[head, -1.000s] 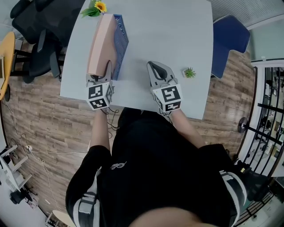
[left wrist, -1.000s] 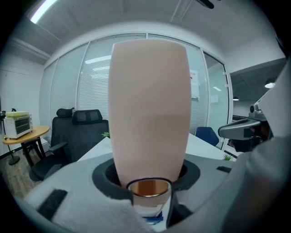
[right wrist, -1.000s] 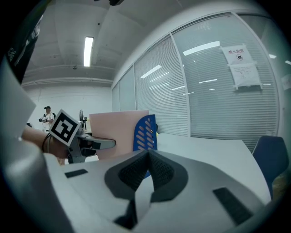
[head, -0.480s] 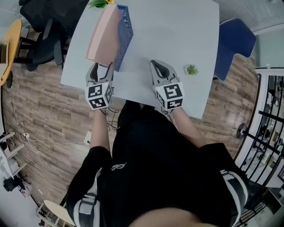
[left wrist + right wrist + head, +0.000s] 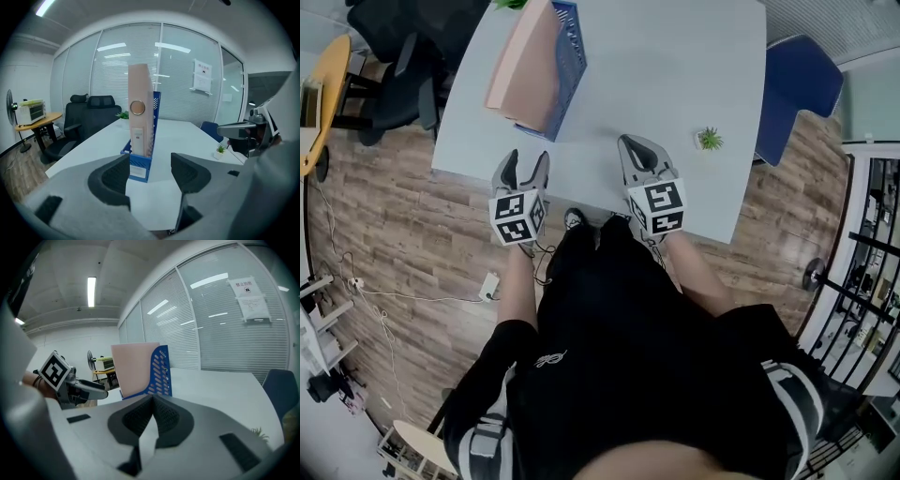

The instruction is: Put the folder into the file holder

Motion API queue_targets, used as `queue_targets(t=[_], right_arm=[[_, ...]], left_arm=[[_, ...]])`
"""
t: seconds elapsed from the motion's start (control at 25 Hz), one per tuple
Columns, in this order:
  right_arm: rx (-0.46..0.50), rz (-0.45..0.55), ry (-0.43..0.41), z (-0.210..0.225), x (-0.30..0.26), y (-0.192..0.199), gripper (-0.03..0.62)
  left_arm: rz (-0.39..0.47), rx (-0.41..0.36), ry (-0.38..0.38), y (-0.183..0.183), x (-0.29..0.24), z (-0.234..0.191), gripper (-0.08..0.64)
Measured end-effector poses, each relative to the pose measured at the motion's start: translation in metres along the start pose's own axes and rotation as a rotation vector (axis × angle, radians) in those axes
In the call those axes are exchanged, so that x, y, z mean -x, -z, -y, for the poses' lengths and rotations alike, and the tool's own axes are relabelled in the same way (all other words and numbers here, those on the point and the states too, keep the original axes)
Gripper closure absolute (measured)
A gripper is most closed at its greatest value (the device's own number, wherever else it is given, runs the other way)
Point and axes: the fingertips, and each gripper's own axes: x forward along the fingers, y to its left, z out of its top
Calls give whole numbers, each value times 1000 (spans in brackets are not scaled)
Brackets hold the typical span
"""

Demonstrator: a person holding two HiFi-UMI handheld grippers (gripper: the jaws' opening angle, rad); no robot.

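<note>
A pink folder (image 5: 523, 66) stands upright in the blue file holder (image 5: 569, 66) at the table's far left. In the left gripper view the folder (image 5: 139, 112) rises out of the holder (image 5: 140, 161) straight ahead, well beyond the jaws. My left gripper (image 5: 526, 167) is at the table's front edge, apart from the holder. Its jaws have just been opening, and it stands open with nothing between them. My right gripper (image 5: 638, 150) is shut and empty over the table's front middle. In the right gripper view the folder (image 5: 133, 369) and holder (image 5: 161, 369) stand beyond the closed pads.
The white table (image 5: 675, 56) carries a small potted plant (image 5: 709, 140) to the right of my right gripper. A blue chair (image 5: 802, 84) stands at the table's right side and black office chairs (image 5: 403, 56) at its left. Green leaves (image 5: 511, 3) show behind the holder.
My left gripper has let go of the folder's near end, opened its jaws and drawn back to the table's front edge. My right gripper has also drawn back a little.
</note>
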Motion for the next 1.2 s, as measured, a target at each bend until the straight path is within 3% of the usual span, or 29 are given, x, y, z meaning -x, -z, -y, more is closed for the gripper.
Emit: queue_targets(t=[0.28,0.68,0.8,1.0,1.2], right_arm=[[-21,-16,75,-24,7,15,588],[-147,-64,272,-57,43,56,588],[-174,-93,360,-57,76,76,588],[-204,-105,475,-48,129,88,588],[-192,-82,498,-40,151,85,588]], left_arm=[[-61,-4,103,32,10,10,278],[-134,5,387,66,19,56,306],[-181,-32,493,84,25,91,373],[-240,-70,621,95,38,144,557],[-203,-97,643,79,42,171,561]])
